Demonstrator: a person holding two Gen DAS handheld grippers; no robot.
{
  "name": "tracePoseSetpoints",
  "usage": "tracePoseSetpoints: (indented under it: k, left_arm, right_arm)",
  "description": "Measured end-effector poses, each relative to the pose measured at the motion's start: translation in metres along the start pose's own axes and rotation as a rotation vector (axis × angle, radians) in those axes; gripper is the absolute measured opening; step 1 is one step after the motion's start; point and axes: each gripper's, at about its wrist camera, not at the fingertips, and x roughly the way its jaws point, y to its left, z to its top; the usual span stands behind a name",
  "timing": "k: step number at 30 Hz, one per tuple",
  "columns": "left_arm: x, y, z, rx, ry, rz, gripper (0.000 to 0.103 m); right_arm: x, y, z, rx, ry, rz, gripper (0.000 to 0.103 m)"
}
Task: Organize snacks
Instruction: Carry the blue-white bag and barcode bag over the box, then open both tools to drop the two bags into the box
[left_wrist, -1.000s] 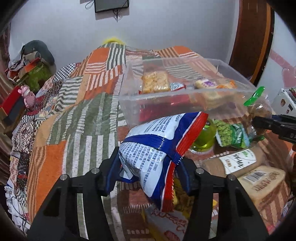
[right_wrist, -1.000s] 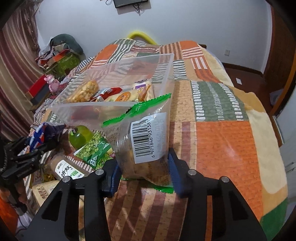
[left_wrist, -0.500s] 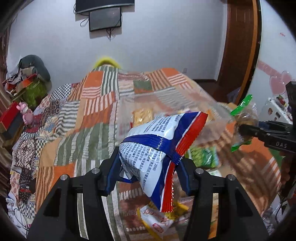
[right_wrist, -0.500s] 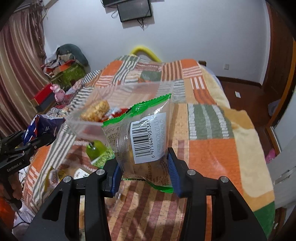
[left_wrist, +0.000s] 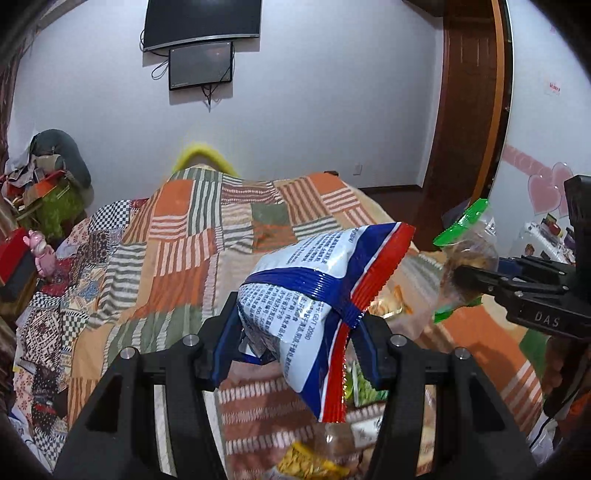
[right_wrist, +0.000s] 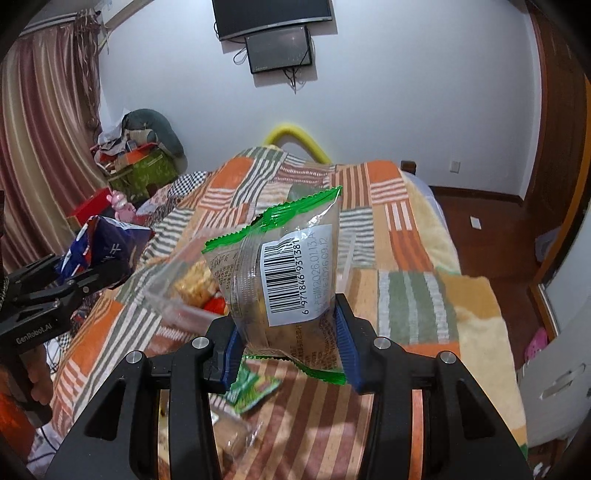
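You are holding left gripper (left_wrist: 299, 332) clamped on blue-red packet (left_wrist: 317, 295), lower centre. Right gripper (right_wrist: 284, 328) clamping green-edged clear packet (right_wrist: 284, 273), centre frame. Clear bin (right_wrist: 177, 295) sitting on bed (right_wrist: 406, 295), centre-left. Next: carrying both over bin, releasing inside.

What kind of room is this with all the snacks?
Most likely a bedroom. A bed with a patchwork quilt fills the middle, a TV hangs on the wall, and striped curtains hang at one side.
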Motion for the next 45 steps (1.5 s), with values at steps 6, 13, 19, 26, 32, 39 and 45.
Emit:
tracePoseSetpoints:
  k: [6,13,19,26,32,39,45]
  left_arm:
    - [0.019,-0.007,0.017,-0.002,-0.014,-0.010,0.055]
    - [0.049,-0.019,0.033,0.012,-0.004,-0.011,0.055]
    - [0.078,-0.017,0.040,-0.005,0.021,0.003,0.055]
    - [0.111,-0.008,0.045,-0.023,0.053,0.066,0.056]
    - [0.139,0.002,0.042,-0.047,0.103,0.080,0.056]
    - [0.153,-0.003,0.035,-0.037,0.145,0.067,0.066]
    - [0.145,-0.008,0.036,-0.023,0.131,0.032,0.070]
  right_arm:
    - [0.011,0.003,0.013,-0.010,-0.020,-0.003,0.041]
    - [0.038,0.009,0.020,-0.031,0.009,-0.004,0.041]
    - [0.065,0.006,0.023,-0.026,0.057,0.000,0.041]
    - [0.088,0.009,0.026,-0.055,0.116,-0.001,0.041]
    - [0.100,0.008,0.024,-0.056,0.151,0.002,0.041]
    - [0.108,0.006,0.022,-0.059,0.182,0.005,0.042]
    - [0.103,0.006,0.024,-0.052,0.179,0.011,0.045]
